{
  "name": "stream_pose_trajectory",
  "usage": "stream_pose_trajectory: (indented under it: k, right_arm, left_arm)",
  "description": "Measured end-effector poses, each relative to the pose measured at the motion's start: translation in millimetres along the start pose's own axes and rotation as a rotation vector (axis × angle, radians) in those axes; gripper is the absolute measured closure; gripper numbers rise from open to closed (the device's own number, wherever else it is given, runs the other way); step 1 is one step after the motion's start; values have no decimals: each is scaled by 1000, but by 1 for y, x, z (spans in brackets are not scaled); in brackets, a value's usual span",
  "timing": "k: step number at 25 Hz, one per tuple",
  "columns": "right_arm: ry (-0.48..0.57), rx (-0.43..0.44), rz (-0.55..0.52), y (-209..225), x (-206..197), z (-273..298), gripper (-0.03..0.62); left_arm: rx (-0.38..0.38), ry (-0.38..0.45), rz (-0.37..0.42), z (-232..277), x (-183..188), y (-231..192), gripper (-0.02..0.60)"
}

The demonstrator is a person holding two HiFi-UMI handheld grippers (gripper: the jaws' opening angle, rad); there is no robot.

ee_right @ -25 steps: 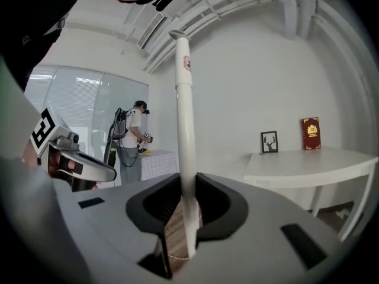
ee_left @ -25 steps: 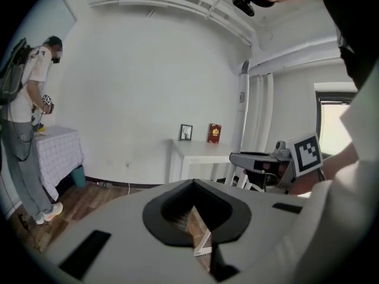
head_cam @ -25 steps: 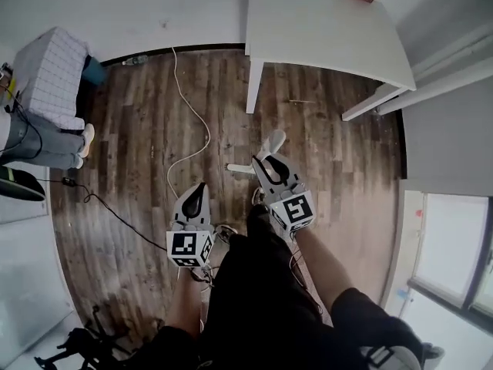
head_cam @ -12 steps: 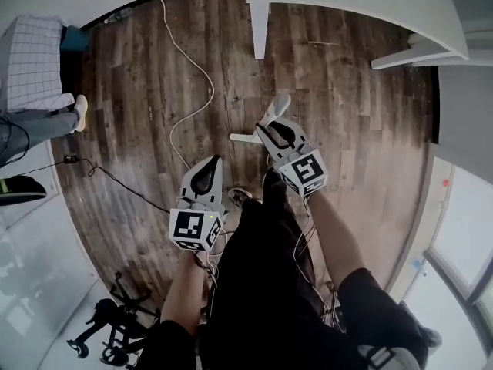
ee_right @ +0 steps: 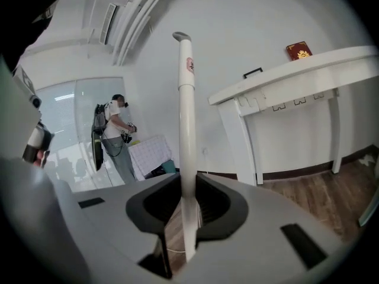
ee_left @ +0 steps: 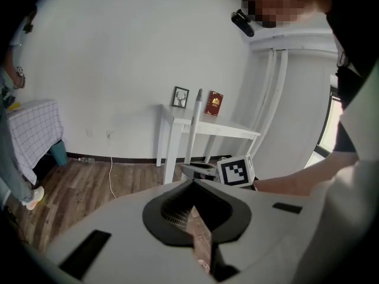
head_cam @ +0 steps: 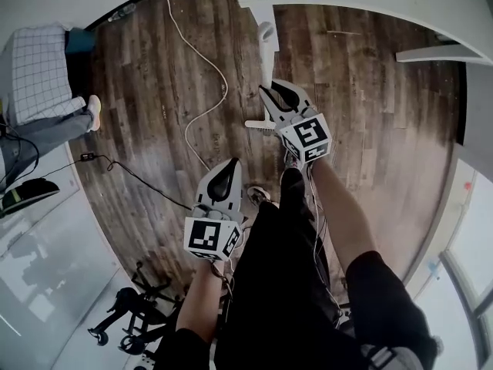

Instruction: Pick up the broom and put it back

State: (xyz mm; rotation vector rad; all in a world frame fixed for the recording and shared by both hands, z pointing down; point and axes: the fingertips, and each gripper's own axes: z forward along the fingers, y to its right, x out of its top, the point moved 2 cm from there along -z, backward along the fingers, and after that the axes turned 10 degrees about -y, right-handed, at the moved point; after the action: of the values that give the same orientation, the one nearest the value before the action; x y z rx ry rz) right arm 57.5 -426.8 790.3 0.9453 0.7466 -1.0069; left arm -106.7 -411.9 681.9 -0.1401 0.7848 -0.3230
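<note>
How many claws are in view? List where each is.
2. The left claw hangs shut over the floor by the person's legs; the right claw, ahead, grips the white broom.

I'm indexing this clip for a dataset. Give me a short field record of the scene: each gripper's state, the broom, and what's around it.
right gripper: shut on the handle of the broom
broom pose: white handle upright, rising above the jaws
left gripper: shut, nothing between its jaws
table: white, behind the broom, red box on top
floor: dark wood, white cable lying on it
</note>
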Motion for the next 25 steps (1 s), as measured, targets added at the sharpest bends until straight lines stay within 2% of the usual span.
stream_pose_trajectory:
  k: [8,10,13,17,22,25]
  right_arm:
    - [-86,-73,26,55,6,38,502]
    - [-115,-108,1,67,6,42,500]
    - [-136,-110,-42,71,11,42,433]
    - [-152,-121,-103,73,13,31,427]
    - [-120,-227,-49,74,8,-16,419]
    - [-126,-310,63,45,-11,-62,422]
  left_arm:
    - [-16,-43,0,19,8,20,581]
    - [-30,-48,9,25,9,29,581]
    - [-44,-44,24,29,14,37,581]
    - [-66,-42,49,30,20,51,581]
    - [-97,-26,81,23,30,51,581]
    - [-104,-30,78,8,29,37,581]
